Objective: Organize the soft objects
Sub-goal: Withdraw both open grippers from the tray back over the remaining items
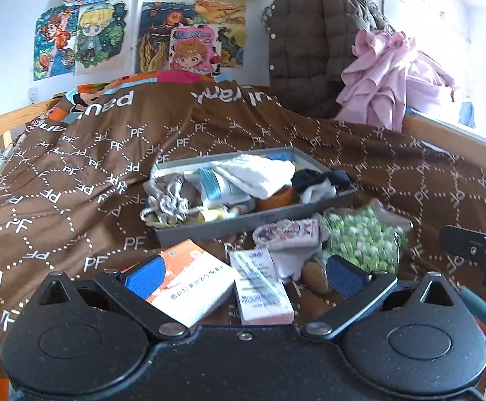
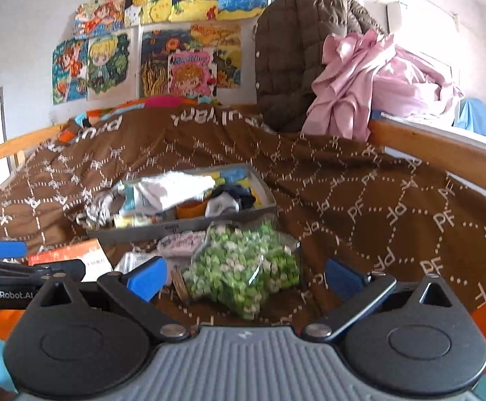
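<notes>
On the bed [image 1: 75,173], one grey tray [image 1: 243,222] sits mid-blanket, already piled with soft things: a white cloth [image 1: 259,173], dark socks [image 1: 316,180] and a grey drawstring pouch [image 1: 166,193]. On the tray's near side, toward the bed's near edge, lie the loose items: one bag of green beads [image 2: 243,267], one patterned pouch [image 1: 286,234], and two boxes, an orange one [image 1: 189,277] and a white one [image 1: 263,290].

The right tool [image 2: 246,279] is spread wide, gripping nothing, and the bag lies directly ahead between its blue pads [image 2: 146,280], touching neither that I can tell. The bag's long axis runs roughly crosswise to the fingers, its cork-like end [image 2: 177,284] toward the left pad. The left tool [image 1: 243,275] is likewise spread and empty, with the two boxes just in front of it; the patterned pouch sits slightly beyond and to its right.

The right hand looks nearer the bag, so closing on it and carrying it forward to the tray seems the likely move. The tray lies straight beyond the bag, close behind it.
</notes>
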